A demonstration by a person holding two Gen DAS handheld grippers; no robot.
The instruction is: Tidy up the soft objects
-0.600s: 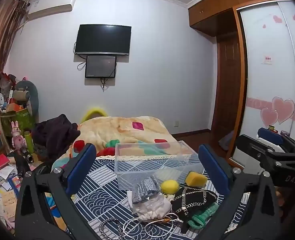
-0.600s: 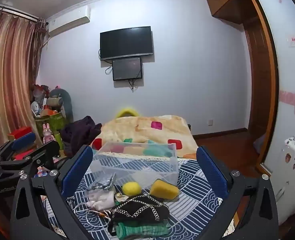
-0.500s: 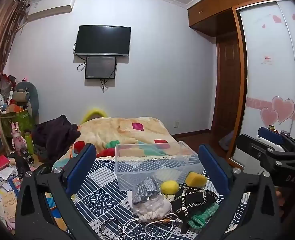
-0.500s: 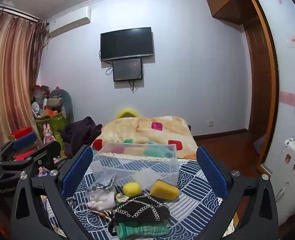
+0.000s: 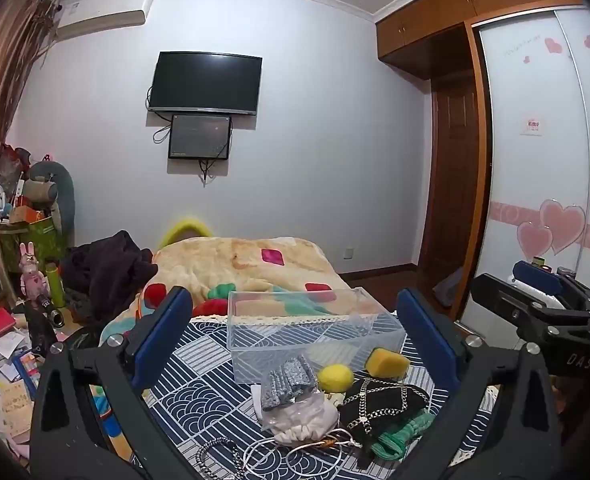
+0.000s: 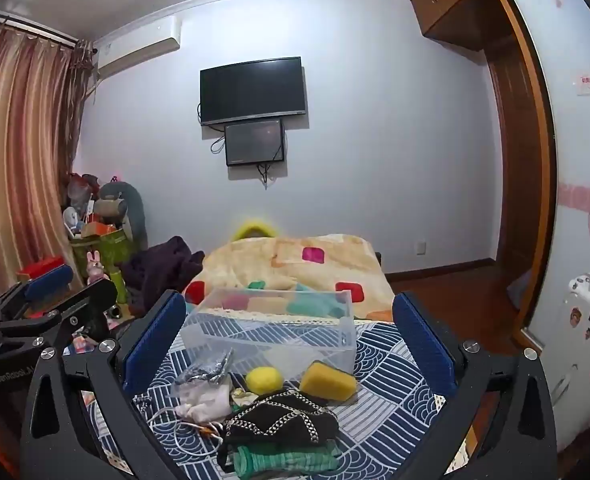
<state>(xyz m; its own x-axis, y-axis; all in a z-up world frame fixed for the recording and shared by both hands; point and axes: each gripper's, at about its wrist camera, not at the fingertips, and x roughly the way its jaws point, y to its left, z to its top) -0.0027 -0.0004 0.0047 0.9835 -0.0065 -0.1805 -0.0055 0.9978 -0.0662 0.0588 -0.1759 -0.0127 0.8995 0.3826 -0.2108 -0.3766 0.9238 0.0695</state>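
1. While both grippers hang above the near edge of the patterned cloth [image 5: 199, 384], the left gripper [image 5: 295, 336] has its blue pads spread wide and grips nothing.
2. The right gripper [image 6: 287, 340] is likewise spread wide with nothing between its pads; each gripper shows at the edge of the other's view.
3. Nearest the claws lies a heap of soft things: a black knit piece with a silver chain [image 6: 283, 420] resting on a green knit item [image 6: 283, 458].
4. Left of that heap sit a white pouch [image 5: 301, 420] and a grey sparkly fabric [image 5: 289, 380], with white cords [image 5: 307, 454] looping on the cloth in front of them.
5. Just beyond the heap, a yellow ball [image 6: 263, 380] and a yellow sponge [image 6: 327, 380] lie side by side, the sponge to the right.
6. Behind those two stands a clear plastic bin [image 6: 271, 332], open at the top, with no soft item visible inside.
7. Farther off, a blanket with coloured patches [image 5: 239, 264] covers the bed, and a television [image 5: 206, 82] hangs on the far wall.
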